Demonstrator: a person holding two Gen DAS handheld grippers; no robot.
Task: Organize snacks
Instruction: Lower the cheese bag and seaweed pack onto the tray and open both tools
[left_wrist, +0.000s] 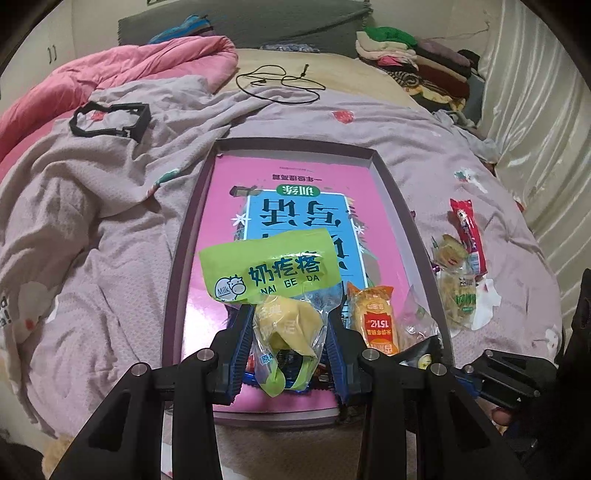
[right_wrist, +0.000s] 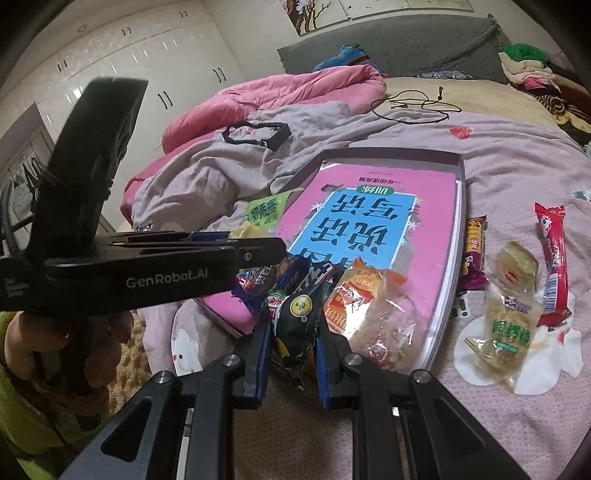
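left gripper (left_wrist: 288, 332) clamps green-labelled packet (left_wrist: 269, 273); right gripper (right_wrist: 291, 325) clamps black packet (right_wrist: 297, 314). only right-wrist view shows wardrobe (right_wrist: 147, 59). tray (left_wrist: 399, 206) on bedspread (left_wrist: 110, 221).

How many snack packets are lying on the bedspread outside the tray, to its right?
4: a dark purple-and-yellow packet beside the tray's rim, a long red wrapper farthest right, a clear packet of pale biscuit, and a clear green-labelled packet nearest. Others may be hidden.
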